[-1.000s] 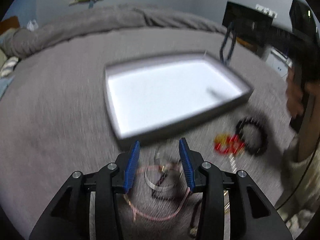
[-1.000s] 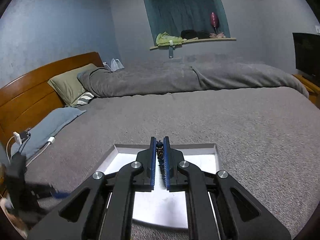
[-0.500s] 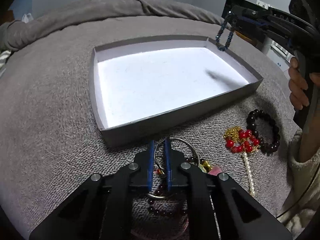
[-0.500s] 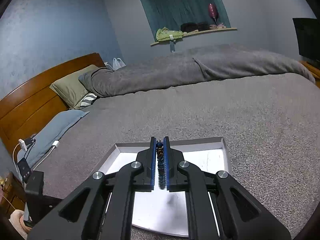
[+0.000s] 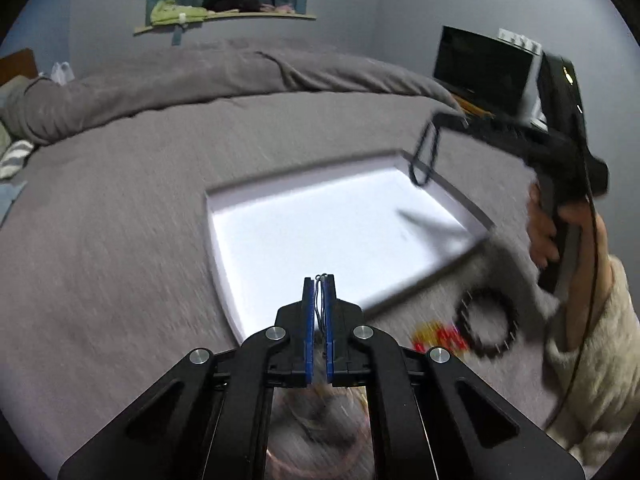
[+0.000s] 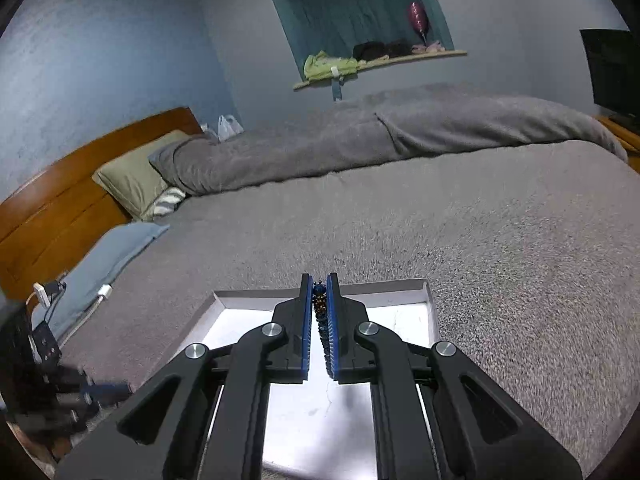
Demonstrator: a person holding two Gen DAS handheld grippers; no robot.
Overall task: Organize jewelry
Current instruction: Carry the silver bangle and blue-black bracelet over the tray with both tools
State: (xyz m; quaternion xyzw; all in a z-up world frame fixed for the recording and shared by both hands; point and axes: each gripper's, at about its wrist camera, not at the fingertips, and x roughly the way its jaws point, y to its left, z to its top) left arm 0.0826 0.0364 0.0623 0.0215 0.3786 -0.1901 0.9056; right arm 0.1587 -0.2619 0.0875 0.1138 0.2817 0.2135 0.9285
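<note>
My left gripper (image 5: 319,281) hangs above the near edge of the white tray (image 5: 304,220). Its jaws are closing the last bit onto a thin silver wire ring (image 5: 318,300), and the pads press on it. The blurred jewelry pile (image 5: 320,420) lies below it on the grey blanket. My right gripper (image 6: 319,278) is shut on a blue beaded bracelet (image 6: 319,306) over the tray (image 6: 400,314). In the left wrist view the same bracelet (image 5: 425,152) dangles as a dark loop over the tray's far right corner.
A black bead bracelet (image 5: 486,328) and red beads (image 5: 440,338) lie on the blanket right of the tray. A person's hand (image 5: 544,232) and cream sleeve hold the right gripper. Rolled duvet, pillows and a wooden headboard (image 6: 52,216) lie beyond.
The left jaws shut on the silver ring in the pile, then rose with it toward the tray. The right gripper carried the blue bracelet lower over the tray.
</note>
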